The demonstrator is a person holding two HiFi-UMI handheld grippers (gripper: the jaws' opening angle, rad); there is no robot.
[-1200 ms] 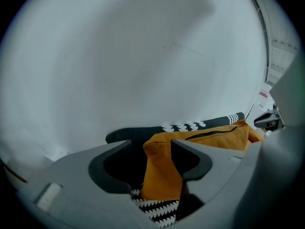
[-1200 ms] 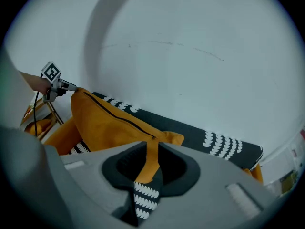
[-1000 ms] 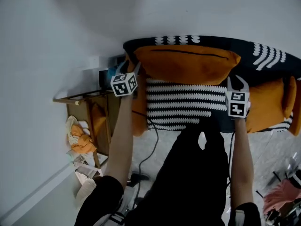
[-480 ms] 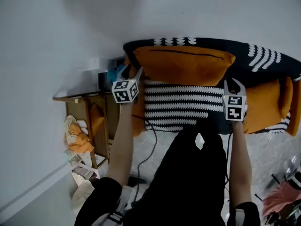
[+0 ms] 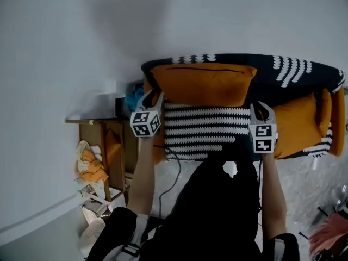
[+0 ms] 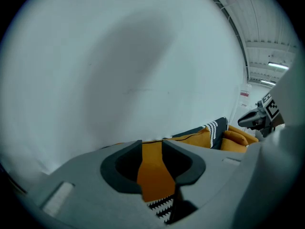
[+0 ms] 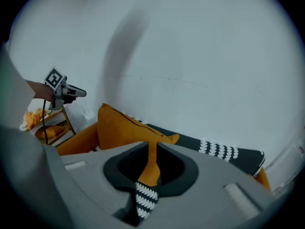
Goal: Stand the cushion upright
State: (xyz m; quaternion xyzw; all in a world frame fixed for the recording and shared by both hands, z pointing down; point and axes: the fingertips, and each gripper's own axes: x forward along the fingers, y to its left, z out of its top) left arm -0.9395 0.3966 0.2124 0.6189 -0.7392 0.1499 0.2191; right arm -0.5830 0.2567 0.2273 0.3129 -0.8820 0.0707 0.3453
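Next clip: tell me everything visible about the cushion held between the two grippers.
The cushion is soft fabric: orange above with a dark seam line, black with white wavy rows below. It is held lengthwise before the white wall, over the dark patterned cover. The left gripper, whose jaws have just been closing, and the right gripper each pinch one end.

My body [image 5: 217,211] hides the sofa's [image 5: 266,75] front edge. A pink thing [image 5: 329,237] is cut off at the lower right. The side shelf's [image 5: 92,120] clutter [image 5: 89,167] is too small to identify.
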